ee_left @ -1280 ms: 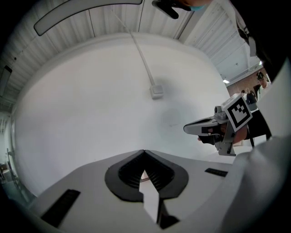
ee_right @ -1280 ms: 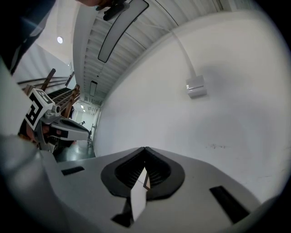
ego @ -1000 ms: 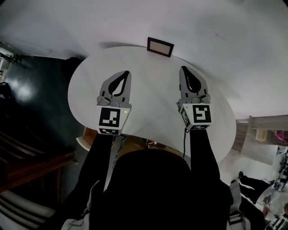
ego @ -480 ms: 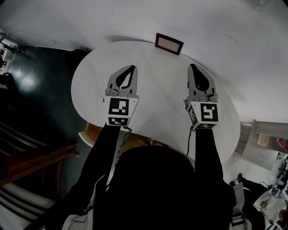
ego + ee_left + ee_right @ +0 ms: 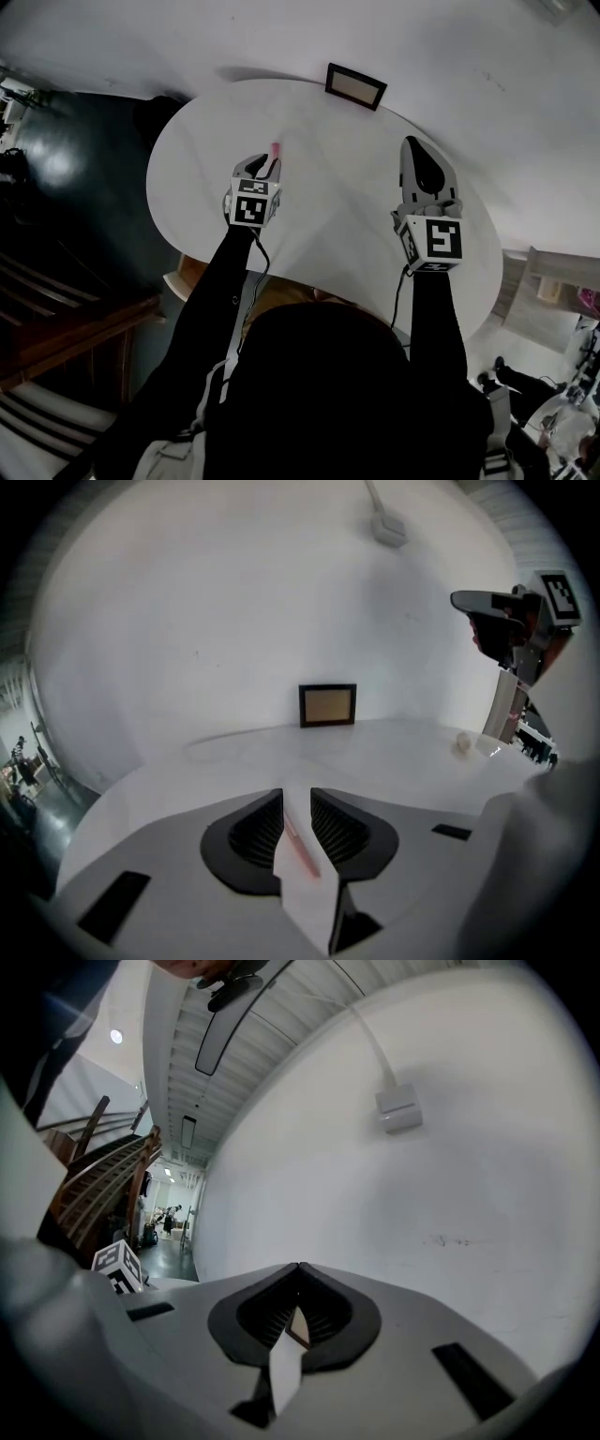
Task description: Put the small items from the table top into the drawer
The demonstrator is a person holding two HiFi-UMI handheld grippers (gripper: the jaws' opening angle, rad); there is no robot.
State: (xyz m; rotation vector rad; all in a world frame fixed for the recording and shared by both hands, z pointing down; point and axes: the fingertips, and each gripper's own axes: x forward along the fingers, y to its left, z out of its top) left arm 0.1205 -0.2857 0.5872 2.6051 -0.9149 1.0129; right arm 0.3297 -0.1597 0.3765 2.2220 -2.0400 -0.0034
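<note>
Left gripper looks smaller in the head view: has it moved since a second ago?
Yes. The left gripper dropped toward the table, away from the picture frame, tipping down; its jaws have just been opening, a pink item between them.

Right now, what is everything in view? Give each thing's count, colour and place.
table: one, white, rounded, under both grippers
picture frame: one, dark rim with a tan middle, at the table's far edge by the wall
pink item: one, thin, on the table between the left gripper's jaws
small pale object: one, whitish, on the table's right part; too small to name
wall box: one, white, on the wall, with a cable
left gripper: grey, jaws apart, just been opening
right gripper: grey, jaws together, empty
</note>
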